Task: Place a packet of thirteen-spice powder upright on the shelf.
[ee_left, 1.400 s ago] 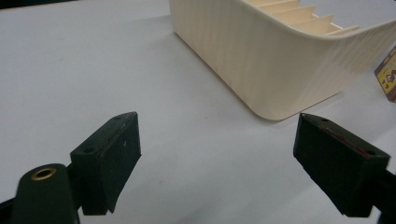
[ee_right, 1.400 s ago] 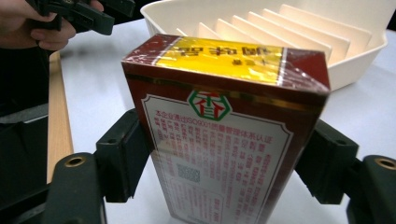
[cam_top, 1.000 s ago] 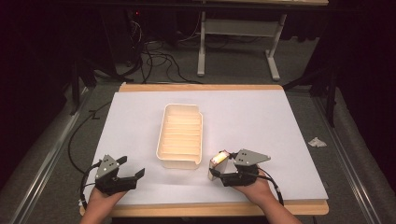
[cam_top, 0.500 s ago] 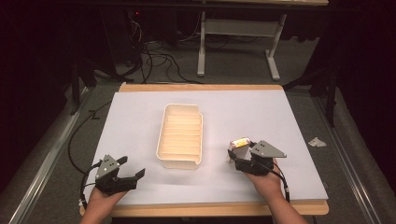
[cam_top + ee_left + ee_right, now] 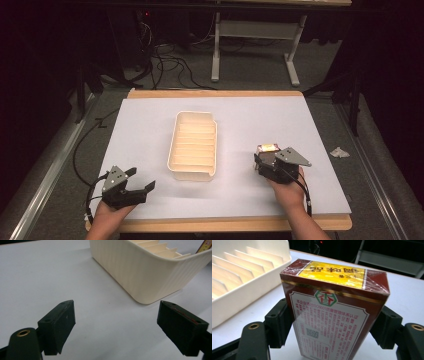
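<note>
A cream slotted tray (image 5: 194, 145) stands mid-table on the white sheet. My right gripper (image 5: 269, 159) sits to the tray's right, shut on a dark red box (image 5: 332, 307) with a yellow top and printed label; the box stands upright between the two black jaws, and its yellow top (image 5: 268, 148) shows from above. My left gripper (image 5: 135, 187) rests near the front left of the table, open with nothing between its fingers (image 5: 58, 326). The tray's ribbed corner (image 5: 150, 272) lies just ahead and to the right of the left jaws.
The white sheet (image 5: 150, 125) covers a wooden table with its edge (image 5: 225, 225) at the front. A crumpled scrap (image 5: 340, 152) lies on the floor at right. Cables (image 5: 160, 55) and a table frame (image 5: 255, 40) stand on the dark floor behind.
My right gripper has moved right and slightly away from the tray, carrying the box and turning it upright. The left gripper has stayed put.
</note>
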